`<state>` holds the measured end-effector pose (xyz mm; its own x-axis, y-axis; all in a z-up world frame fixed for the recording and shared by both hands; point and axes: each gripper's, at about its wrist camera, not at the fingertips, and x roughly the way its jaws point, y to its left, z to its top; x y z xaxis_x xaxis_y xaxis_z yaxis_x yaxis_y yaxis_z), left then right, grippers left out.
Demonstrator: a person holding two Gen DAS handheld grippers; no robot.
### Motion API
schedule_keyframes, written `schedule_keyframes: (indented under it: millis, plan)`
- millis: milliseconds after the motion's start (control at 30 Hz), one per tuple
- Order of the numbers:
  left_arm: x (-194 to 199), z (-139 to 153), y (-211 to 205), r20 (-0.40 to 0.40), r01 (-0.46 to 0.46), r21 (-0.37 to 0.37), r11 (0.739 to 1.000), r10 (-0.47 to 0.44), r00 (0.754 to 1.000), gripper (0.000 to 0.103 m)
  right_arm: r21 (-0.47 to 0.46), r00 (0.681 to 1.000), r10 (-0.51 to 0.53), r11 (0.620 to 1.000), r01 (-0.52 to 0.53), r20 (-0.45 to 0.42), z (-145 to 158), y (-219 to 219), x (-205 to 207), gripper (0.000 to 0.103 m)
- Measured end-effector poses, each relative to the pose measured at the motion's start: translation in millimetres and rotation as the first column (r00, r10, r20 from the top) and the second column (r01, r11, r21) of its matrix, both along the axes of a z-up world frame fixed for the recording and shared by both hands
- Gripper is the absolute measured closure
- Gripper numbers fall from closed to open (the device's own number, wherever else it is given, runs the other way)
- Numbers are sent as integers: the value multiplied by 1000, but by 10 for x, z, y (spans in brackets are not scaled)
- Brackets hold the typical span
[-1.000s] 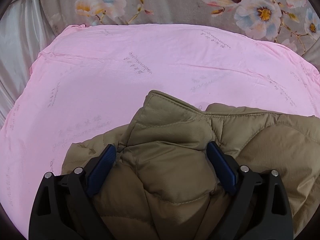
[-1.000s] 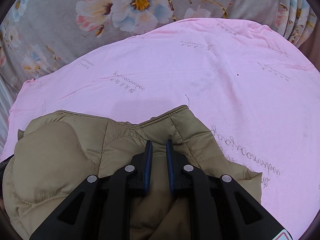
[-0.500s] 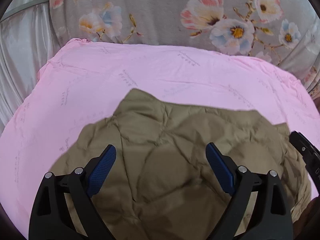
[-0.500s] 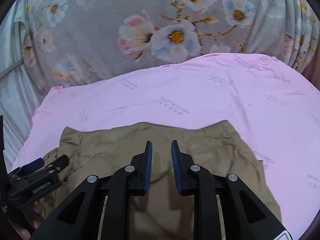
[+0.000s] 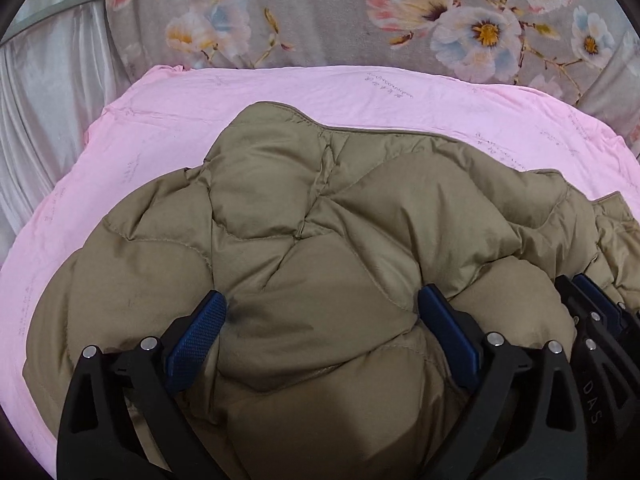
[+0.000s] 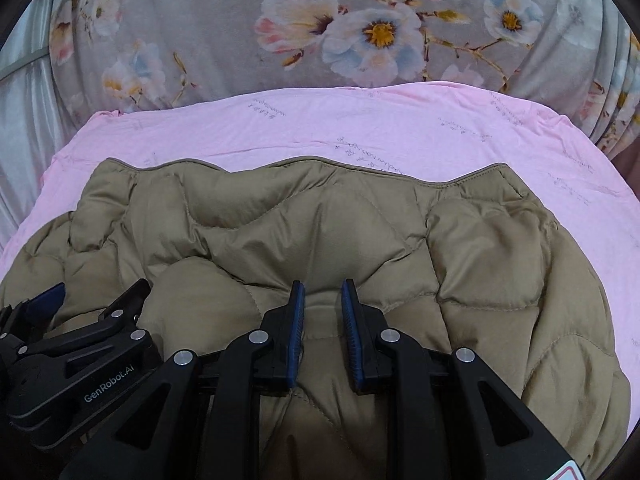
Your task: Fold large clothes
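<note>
On the pink sheet (image 5: 360,92) lies one olive quilted jacket (image 5: 320,240), bunched into a padded mound that fills the lower half of both wrist views. Item count: one jacket, one sheet, two grippers.

Left gripper (image 5: 320,332): the jaws are spread wide and are opening. They straddle a raised bulge of the jacket, with padding between the two blue pads. The pads stand at the sides of the bulge; neither visibly squeezes it.

Right gripper (image 6: 322,320): the jaws stand a narrow gap apart, not pressed together. A strip of jacket fabric shows in the gap below the pads. Whether the pads pinch that fabric cannot be told from the views.

Each gripper appears in the other's camera: the right unit at the right edge of the left wrist view, the left unit at the lower left of the right wrist view. The two units sit near each other, side by side over the jacket.

Surface: the sheet is printed with faint lines of script and extends past the jacket on the far side and on both flanks. Behind it hangs a grey floral cloth (image 6: 360,32) with large pink, white and blue blossoms. A pale satin curtain (image 5: 44,120) hangs at the left edge.
</note>
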<state>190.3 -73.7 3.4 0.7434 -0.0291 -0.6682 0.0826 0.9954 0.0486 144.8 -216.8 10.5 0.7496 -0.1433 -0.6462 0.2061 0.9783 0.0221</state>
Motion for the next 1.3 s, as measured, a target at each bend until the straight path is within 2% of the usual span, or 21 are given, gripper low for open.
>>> schedule_keyframes:
  millis: [500, 667, 767, 867, 900, 967, 1067, 1133, 1200, 1300]
  plan:
    - [-3, -67, -96, 28, -6, 57, 998, 5, 1000, 8, -1, 1000, -2, 1000, 2, -17, -48, -6, 56, 83]
    - [6, -66, -99, 26, -5, 53, 999, 4, 1000, 8, 11, 1000, 1, 1000, 0, -17, -48, -17, 55, 83]
    - [15, -42, -38, 16, 11, 14, 1000, -11, 1000, 8, 28, 1000, 6, 1000, -6, -14, -43, -34, 46, 83]
    - [-116, 70, 207, -31, 44, -76, 996, -47, 998, 8, 46, 1000, 3, 999, -1, -29, 26, -47, -39, 83]
    - [-235, 139, 362, -30, 43, -125, 991, -47, 998, 8, 76, 1000, 2, 997, -1, -8, 103, -30, -183, 82]
    - [-465, 252, 654, -3, 35, -171, 985, -36, 999, 8, 151, 999, 19, 988, -27, 49, 219, 25, -481, 81]
    - [-699, 302, 1154, 2, -5, -213, 977, 6, 1000, 7, 179, 992, 85, 979, -100, 89, 319, 231, -872, 81]
    - [-748, 260, 1517, -27, -70, -272, 960, 65, 998, 7, 189, 988, 133, 971, -147, 84, 315, 390, -1041, 81]
    - [-756, 173, 1861, -73, -126, -360, 924, 107, 992, 7, 203, 983, 172, 962, -181, 62, 256, 527, -1107, 81]
    - [-693, -6, 2161, -148, -180, -455, 872, 125, 981, 7, 210, 983, 180, 961, -180, 19, 107, 655, -1088, 81]
